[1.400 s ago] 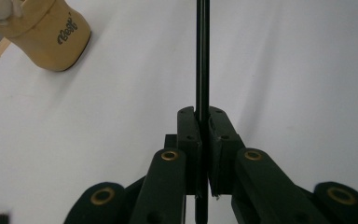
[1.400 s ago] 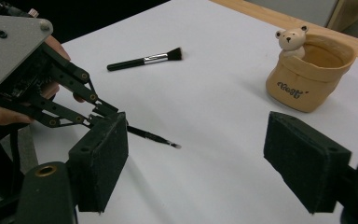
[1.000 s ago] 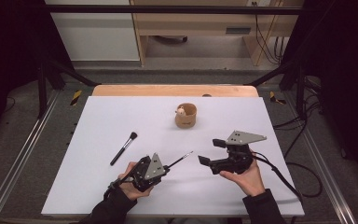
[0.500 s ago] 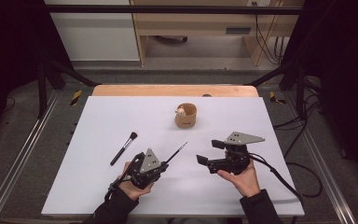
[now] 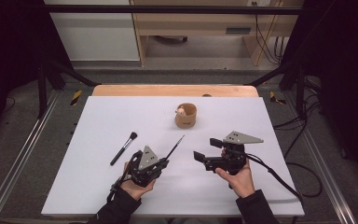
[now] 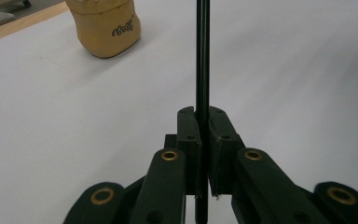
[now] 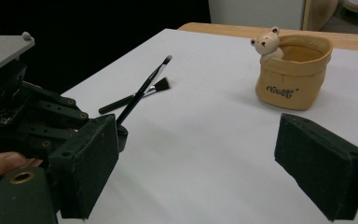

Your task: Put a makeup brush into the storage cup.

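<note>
**Left gripper clamps a thin brush; right gripper stands wide and empty**

The left gripper (image 5: 164, 161) sits near the table's near edge, a little left of the middle, held in the person's left hand (image 5: 137, 185). Its jaws are pressed together on the handle of a thin brush (image 5: 175, 146). In the left gripper view the black handle (image 6: 202, 56) runs straight up from between the closed pads, and in the high view its tip points away toward the far right, lifted off the table (image 5: 98, 116).

The right gripper (image 5: 207, 150) is held in the right hand (image 5: 237, 177) near the near edge, right of the middle, well apart from the left one. Its jaws stand wide open with nothing between them; the right gripper view shows the two black pads (image 7: 89, 168) far apart over bare white surface.

A second, thicker brush (image 5: 124, 148) with a dark, fluffy head lies flat on the table just left of the left gripper, its head toward the far edge.

A small tan pot (image 5: 186, 116) with a bear figure (image 7: 268, 42) on its rim stands upright toward the far edge, near the middle of the table, well apart from both grippers. The right gripper view shows dark lettering on its front.
</note>
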A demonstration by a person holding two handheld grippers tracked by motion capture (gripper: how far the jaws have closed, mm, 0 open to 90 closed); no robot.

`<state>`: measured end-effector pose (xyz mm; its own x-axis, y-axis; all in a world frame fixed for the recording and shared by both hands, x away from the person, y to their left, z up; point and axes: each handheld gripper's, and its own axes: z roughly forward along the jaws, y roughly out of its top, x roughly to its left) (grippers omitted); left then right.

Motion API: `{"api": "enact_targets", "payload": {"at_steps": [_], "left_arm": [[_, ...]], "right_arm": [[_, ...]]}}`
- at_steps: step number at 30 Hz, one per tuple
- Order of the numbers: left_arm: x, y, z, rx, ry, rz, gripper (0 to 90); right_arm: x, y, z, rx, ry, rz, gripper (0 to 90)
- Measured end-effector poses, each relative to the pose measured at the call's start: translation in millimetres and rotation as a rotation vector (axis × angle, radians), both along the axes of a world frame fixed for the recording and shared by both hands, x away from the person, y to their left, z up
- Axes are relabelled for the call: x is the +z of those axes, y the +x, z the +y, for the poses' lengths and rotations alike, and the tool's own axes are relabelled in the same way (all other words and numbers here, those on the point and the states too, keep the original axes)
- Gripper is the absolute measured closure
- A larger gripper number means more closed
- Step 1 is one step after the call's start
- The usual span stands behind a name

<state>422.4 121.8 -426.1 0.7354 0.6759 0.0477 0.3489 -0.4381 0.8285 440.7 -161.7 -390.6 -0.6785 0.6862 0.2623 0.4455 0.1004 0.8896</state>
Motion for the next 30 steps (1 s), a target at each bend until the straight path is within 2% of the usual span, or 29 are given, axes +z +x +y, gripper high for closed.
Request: {"api": "enact_targets", "payload": {"at_steps": [4, 18, 24, 27, 30], "left_arm": [[0.7, 0.8, -1.8, 0.011, -0.031, 0.007, 84.7], [1.4, 3.1, -14.9, 0.042, -0.072, 0.01, 84.8], [1.1, 4.1, -22.9, 0.04, -0.08, 0.009, 84.7], [2.1, 4.6, -26.9, 0.041, -0.1, 0.017, 84.8], [3.8, 2.7, -32.1, 0.037, -0.106, 0.007, 84.7]], "right_arm": [[-1.0, 0.8, 2.2, -0.013, 0.028, -0.005, 15.0], [-5.0, 3.5, 8.7, -0.016, 0.104, 0.013, 19.7], [-3.5, 2.7, 8.7, -0.016, 0.14, 0.008, 22.9], [-3.0, 1.9, 8.7, -0.015, 0.152, 0.01, 24.0], [-3.9, 1.9, 9.7, -0.013, 0.158, 0.014, 25.5]]}}
